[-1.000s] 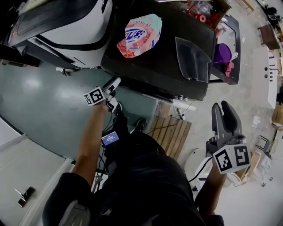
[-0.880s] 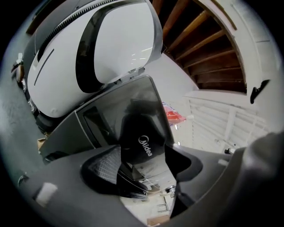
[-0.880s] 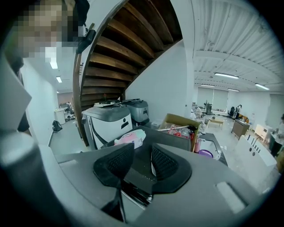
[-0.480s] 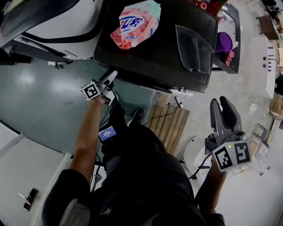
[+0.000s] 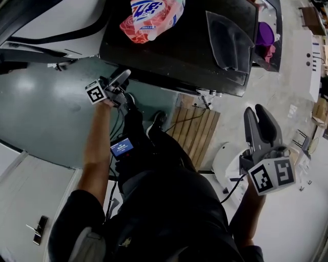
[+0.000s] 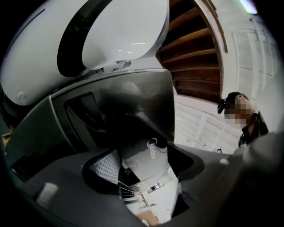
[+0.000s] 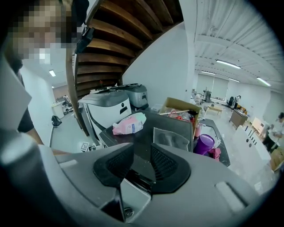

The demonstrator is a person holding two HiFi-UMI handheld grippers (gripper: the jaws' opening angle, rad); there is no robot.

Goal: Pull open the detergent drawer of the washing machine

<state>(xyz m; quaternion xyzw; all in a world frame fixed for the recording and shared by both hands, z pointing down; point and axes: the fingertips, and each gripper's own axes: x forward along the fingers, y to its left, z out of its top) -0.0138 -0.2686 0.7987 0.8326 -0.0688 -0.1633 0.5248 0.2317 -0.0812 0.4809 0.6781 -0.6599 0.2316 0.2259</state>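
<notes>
a small lit screen (image 5: 122,147) is seen at the person's waist. to the right, the right gripper (image 5: 255,110) is held well clear of everything, its jaws a little apart with nothing between them. a wooden pallet (image 5: 197,140) lies on the floor at the foot of the washing machine (image 5: 179,51). the left gripper (image 5: 120,79) is held at the front edge of that dark top, near its left corner. its jaws have just been opening and now stand spread, with nothing gripped; only a white panel printed "midea" (image 6: 153,148) shows through the gap.

on the top, a pink-and-white detergent bag (image 5: 151,13) lies towards the left and a grey see-through sheet (image 5: 230,41) towards the right. past the machine's right side, a purple tub (image 5: 264,35) stands in a dark bin (image 5: 279,30) beside pink cloth. a cardboard box (image 7: 177,106) holding red things is made out only in the right gripper view.

the detergent drawer, on the machine's front by the left gripper, is hidden under the top's overhang in the head view; how far it is pulled out cannot be told.

since a second ago, the machine has slid up the head view, so the bag is now cut off at the upper edge.
</notes>
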